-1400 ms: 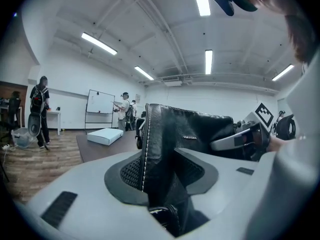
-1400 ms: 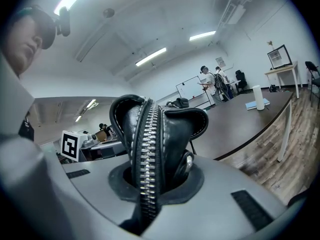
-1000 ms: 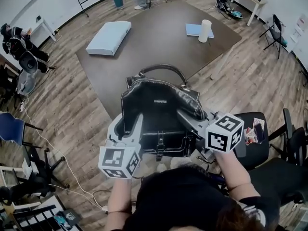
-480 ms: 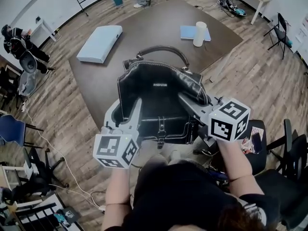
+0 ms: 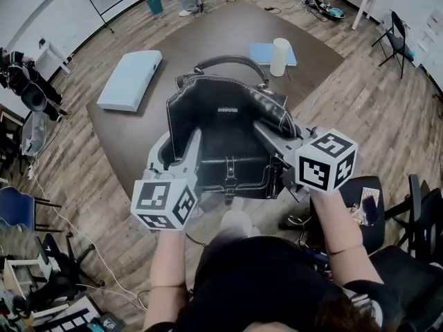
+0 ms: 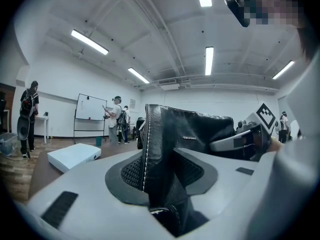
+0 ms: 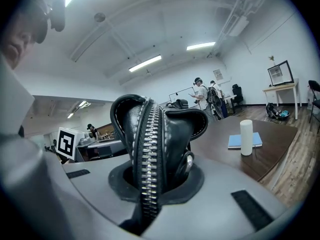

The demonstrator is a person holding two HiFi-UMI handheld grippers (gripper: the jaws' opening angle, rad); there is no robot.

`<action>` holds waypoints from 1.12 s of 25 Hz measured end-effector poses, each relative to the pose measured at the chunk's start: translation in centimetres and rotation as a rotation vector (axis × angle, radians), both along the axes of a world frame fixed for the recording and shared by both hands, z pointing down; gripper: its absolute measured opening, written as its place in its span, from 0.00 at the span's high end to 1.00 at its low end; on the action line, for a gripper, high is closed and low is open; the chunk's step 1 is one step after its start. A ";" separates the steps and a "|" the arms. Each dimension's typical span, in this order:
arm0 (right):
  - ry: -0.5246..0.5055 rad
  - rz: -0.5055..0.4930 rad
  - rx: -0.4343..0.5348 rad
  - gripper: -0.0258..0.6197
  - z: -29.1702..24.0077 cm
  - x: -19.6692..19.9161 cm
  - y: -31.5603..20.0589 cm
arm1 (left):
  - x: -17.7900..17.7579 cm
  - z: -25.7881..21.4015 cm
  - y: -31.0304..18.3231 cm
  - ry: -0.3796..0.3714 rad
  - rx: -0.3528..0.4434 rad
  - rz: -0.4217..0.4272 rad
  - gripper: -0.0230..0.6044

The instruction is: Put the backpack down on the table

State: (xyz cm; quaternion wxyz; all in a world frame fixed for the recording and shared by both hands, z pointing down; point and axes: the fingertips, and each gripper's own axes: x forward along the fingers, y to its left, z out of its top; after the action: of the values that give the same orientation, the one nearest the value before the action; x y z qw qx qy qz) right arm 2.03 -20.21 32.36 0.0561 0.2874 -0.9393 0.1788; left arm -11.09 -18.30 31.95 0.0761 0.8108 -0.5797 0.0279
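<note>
Head view, zipped backpack (image 5: 228,140) above table (image 5: 221,40), left gripper (image 5: 181,147) and right gripper (image 5: 271,135) jaws pinching its sides

The head view looks steeply down from above onto the left claw (image 5: 178,147), right claw (image 5: 268,140), backpack (image 5: 225,116) and table (image 5: 124,137). Each gripper view looks nearly level along its own jaws, close against the backpack. The left shares the white box (image 6: 73,155) with the head view, the right the white roll (image 7: 246,137).

place: lab-style workroom | evidence: whiteboard (image 6: 90,107), ceiling strip light (image 6: 209,60), blue chair (image 5: 14,185), plank floor (image 5: 374,109)
</note>
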 end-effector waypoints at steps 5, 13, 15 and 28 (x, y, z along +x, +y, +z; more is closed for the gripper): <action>0.019 0.042 -0.003 0.89 0.4 -0.6 -5.0 | -0.6 0.4 -5.5 0.015 -0.014 0.040 0.70; 0.030 0.078 0.008 0.89 0.9 -3.5 -12.5 | -3.6 0.9 -13.4 0.010 -0.015 0.065 0.70; 0.036 0.088 0.005 0.89 1.3 -4.0 -14.1 | -4.1 1.3 -15.0 0.015 -0.021 0.072 0.70; 0.074 0.095 0.003 0.88 3.9 -5.4 -23.4 | -5.6 4.2 -24.1 0.019 -0.055 0.021 0.68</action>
State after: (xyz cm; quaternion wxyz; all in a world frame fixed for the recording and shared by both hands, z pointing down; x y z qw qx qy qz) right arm -3.40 -43.58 36.27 0.0816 0.3380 -0.9223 0.1689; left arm -16.72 -42.44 36.10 0.1036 0.8147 -0.5694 0.0370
